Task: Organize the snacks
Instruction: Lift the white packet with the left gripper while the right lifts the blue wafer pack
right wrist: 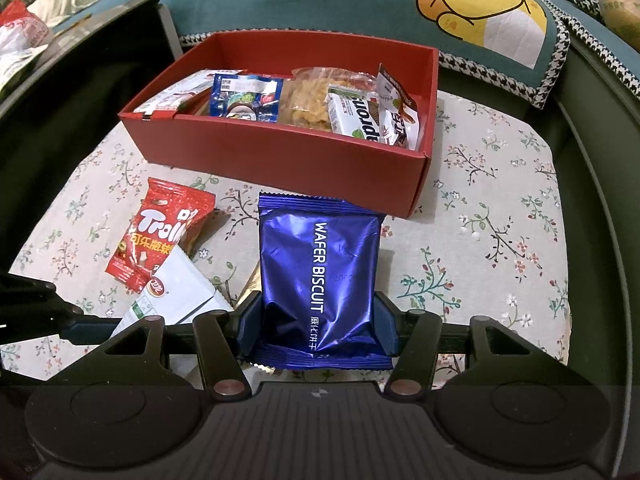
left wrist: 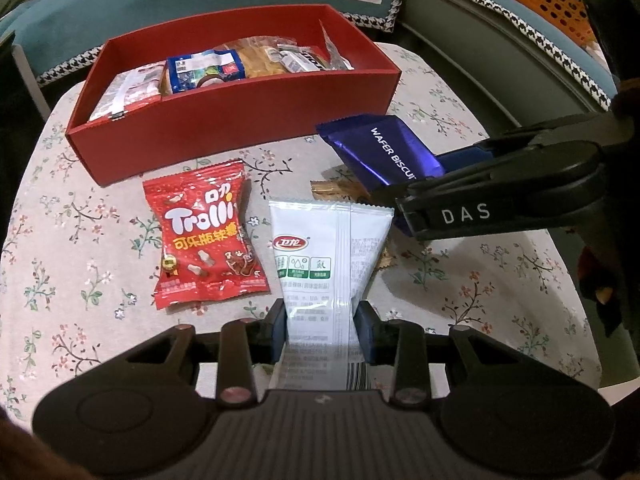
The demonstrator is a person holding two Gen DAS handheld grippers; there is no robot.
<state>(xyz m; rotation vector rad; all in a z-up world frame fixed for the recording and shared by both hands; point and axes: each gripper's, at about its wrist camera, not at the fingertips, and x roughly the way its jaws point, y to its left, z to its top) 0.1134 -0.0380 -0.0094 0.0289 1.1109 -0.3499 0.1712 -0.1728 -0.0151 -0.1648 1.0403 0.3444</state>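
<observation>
Left gripper [left wrist: 323, 330] is clamped on a white packet [left wrist: 328, 256], blue pads pinching its lower end, and the packet fans out forward over the floral cloth [left wrist: 80, 264]. Right gripper [right wrist: 318, 330] is squeezed shut on a blue pack [right wrist: 320, 276] that reads "WAFER BISCUIT" down its face, with some Chinese text under that. From the left wrist cam you can see the right gripper from the side with "DAS" printed on its black body, holding the blue pack up off the cloth just in front of the red box [left wrist: 240, 120]. That cam also shows a gold wrapper [left wrist: 332, 190] peeking out under the blue pack; the right cam only catches a sliver of it. Red "Trolli" bag [left wrist: 206, 236] lies flat on the cloth just left of the white packet, right in front of the box. White packet has a red oval logo, too small for me to read. Right cam looks deeper into the box: a blue packet [right wrist: 246, 98], a clear bag of yellowish snacks [right wrist: 306, 100], more wrappers on the right. Lion cushion [right wrist: 476, 8] sits behind the box.
</observation>
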